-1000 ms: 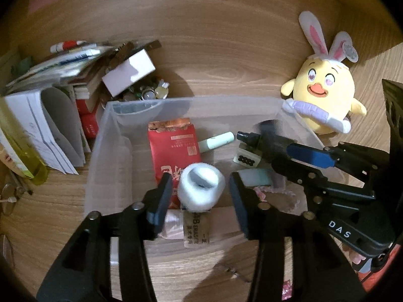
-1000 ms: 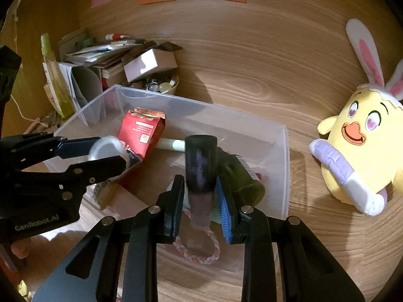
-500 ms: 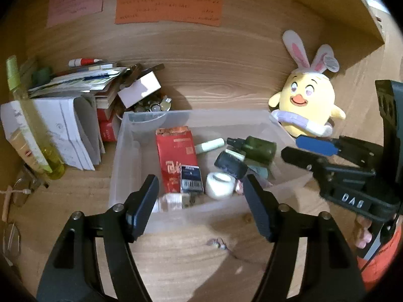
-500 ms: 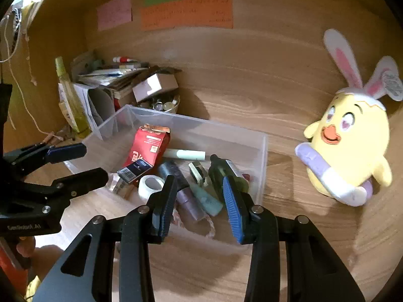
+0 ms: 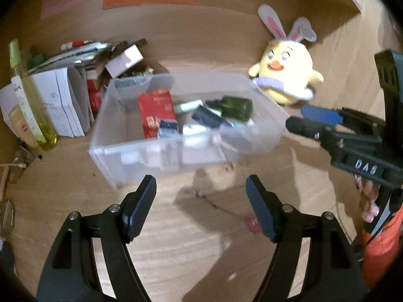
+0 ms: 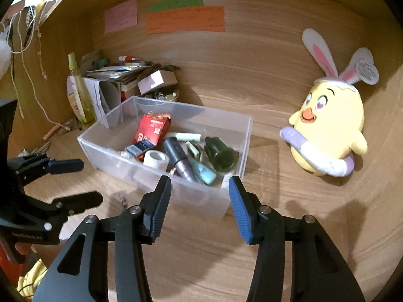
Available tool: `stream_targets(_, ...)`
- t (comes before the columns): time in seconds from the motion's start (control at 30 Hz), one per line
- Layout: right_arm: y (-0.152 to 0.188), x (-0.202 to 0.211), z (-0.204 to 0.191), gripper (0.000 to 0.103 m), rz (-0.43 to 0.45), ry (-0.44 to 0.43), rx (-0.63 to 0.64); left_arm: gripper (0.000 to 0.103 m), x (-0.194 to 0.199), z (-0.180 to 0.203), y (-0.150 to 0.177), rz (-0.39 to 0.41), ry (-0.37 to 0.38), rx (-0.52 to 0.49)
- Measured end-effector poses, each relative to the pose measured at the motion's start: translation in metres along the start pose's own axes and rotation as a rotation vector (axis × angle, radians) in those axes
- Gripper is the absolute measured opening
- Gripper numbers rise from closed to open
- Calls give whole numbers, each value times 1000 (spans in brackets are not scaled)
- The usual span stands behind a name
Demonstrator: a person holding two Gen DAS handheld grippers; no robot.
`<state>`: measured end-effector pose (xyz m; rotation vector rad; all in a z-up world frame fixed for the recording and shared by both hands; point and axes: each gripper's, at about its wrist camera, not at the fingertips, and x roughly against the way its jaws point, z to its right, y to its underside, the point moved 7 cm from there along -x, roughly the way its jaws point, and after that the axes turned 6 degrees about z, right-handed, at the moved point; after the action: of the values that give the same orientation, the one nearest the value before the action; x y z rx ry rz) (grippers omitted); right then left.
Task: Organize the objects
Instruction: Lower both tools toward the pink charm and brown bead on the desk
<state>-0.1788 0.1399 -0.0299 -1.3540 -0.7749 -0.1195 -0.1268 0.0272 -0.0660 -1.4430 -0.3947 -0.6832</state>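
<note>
A clear plastic bin (image 6: 105, 151) stands on the wooden desk, blurred in the left wrist view (image 5: 121, 161). Inside lie a red packet (image 6: 152, 129), a white tape roll (image 6: 156, 158), a dark tube (image 6: 176, 156), a green bottle (image 6: 221, 154) and a few smaller items. My left gripper (image 5: 200, 186) hovers in front of the bin, jaws opening, nothing between them. My right gripper (image 6: 199, 182) is just short of the bin's near right corner, jaws also opening and empty. Each gripper shows in the other's view: the right (image 5: 299, 118), the left (image 6: 87, 181).
A yellow plush chick with rabbit ears (image 6: 330, 125) sits right of the bin. Papers, books and a small box (image 6: 118, 73) are piled behind its left end beside a yellow spray bottle (image 6: 79, 88). Sticky notes (image 6: 185, 20) hang on the back wall. A pink scrap (image 5: 252, 222) lies on the desk.
The left gripper let go of the white tape roll and the right let go of the dark tube; both now lie in the bin. Both grippers drew back and their jaws widened.
</note>
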Motion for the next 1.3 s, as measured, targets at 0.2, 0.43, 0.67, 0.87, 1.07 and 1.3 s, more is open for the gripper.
stream_targets(0.2, 11, 6, 6, 56, -9, 12, -16, 77, -11, 17, 27, -85, 32, -10)
stream_targets(0.43, 21, -2, 9, 61, -37, 13, -25, 77, -30, 39, 48, -161, 65, -27)
stream_targets(0.67, 35, -21, 3, 61, -92, -3, -24, 52, -32, 55, 54, -165, 86, -78)
stream_targets(0.87, 41, -37, -11, 61, -121, -16, 6, 21, -27, 62, 61, -157, 141, -109)
stream_targets(1.07, 44, -55, -27, 52, -157, -39, 43, 18, -22, 47, 61, -144, 116, -90)
stream_targets(1.3, 49, -78, -47, 40, -218, -97, 32, 6, -14, 8, 58, -133, 70, -1)
